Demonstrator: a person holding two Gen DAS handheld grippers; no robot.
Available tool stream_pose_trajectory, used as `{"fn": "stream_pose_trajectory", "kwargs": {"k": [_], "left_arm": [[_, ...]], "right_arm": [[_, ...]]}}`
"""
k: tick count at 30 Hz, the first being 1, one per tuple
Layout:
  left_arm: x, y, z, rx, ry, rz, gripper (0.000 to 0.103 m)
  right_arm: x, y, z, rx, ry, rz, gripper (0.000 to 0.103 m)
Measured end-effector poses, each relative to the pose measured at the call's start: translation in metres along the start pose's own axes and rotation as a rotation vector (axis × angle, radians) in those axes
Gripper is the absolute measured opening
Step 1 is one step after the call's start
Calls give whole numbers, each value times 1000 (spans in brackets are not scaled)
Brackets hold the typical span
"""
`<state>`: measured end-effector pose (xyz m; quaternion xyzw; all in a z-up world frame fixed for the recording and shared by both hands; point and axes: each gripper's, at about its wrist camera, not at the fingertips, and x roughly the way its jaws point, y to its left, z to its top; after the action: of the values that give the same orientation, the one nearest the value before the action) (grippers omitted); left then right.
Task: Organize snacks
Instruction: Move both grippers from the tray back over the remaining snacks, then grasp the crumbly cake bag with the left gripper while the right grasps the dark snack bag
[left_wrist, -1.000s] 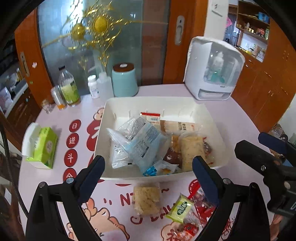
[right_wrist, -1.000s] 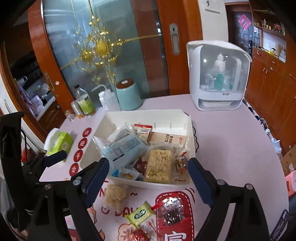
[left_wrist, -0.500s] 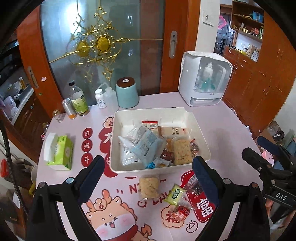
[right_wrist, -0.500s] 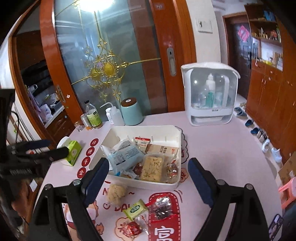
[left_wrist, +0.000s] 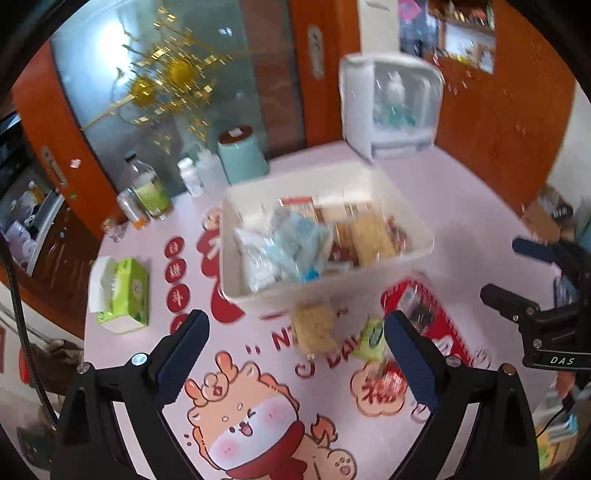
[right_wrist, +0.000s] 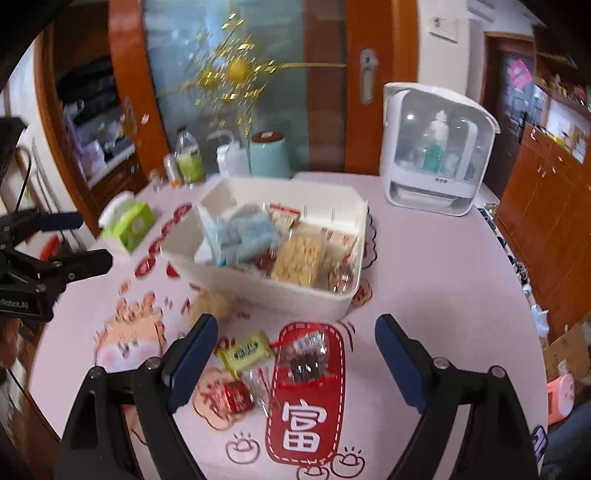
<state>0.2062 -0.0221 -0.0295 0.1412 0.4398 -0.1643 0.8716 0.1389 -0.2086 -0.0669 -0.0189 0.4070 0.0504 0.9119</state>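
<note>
Your left hand-held gripper (left_wrist: 295, 354) hangs above the near part of the counter (left_wrist: 461, 206) with its fingers spread wide; nothing sits between them and they touch nothing. Your right hand-held gripper (right_wrist: 291, 354) is spread just as wide and also holds nothing, hovering over the near edge of the counter.

The white bin (right_wrist: 258, 291) stands near the middle of the counter, already holding several snack packets, among them a pale blue packet (right_wrist: 240, 236) and a yellow cracker pack (right_wrist: 299, 258). Four snacks lie loose on the counter just in front of the bin's near wall: a beige puffed snack (left_wrist: 314, 328) closest to the bin, a green candy packet (right_wrist: 245, 350), a small red wrapped candy (right_wrist: 236, 397) nearest to you, and a clear packet with dark contents (right_wrist: 306, 354) resting on the red printed panel of the counter cover.

A green tissue box (left_wrist: 122, 295) sits toward the left edge. Along the far edge stand a bottle (left_wrist: 147, 184), a teal canister (left_wrist: 242, 155) and a white appliance (right_wrist: 436, 151). Both views are motion-blurred.
</note>
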Motion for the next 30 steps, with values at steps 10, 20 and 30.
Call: {"fn": "stream_pose_trajectory", "kwargs": {"k": [10,20,30], "left_arm": [[102,-14,-46,20,176,-62,95],[180,10,-49,-257,230,-85,95],[214,7,-46,-355,264,-99,95]], "right_arm": [[72,-15,-33,73,171,-14,85],[128,-23,-55,88,277,-31,81],[150,-3,-65,-23,314,-91,66]]}}
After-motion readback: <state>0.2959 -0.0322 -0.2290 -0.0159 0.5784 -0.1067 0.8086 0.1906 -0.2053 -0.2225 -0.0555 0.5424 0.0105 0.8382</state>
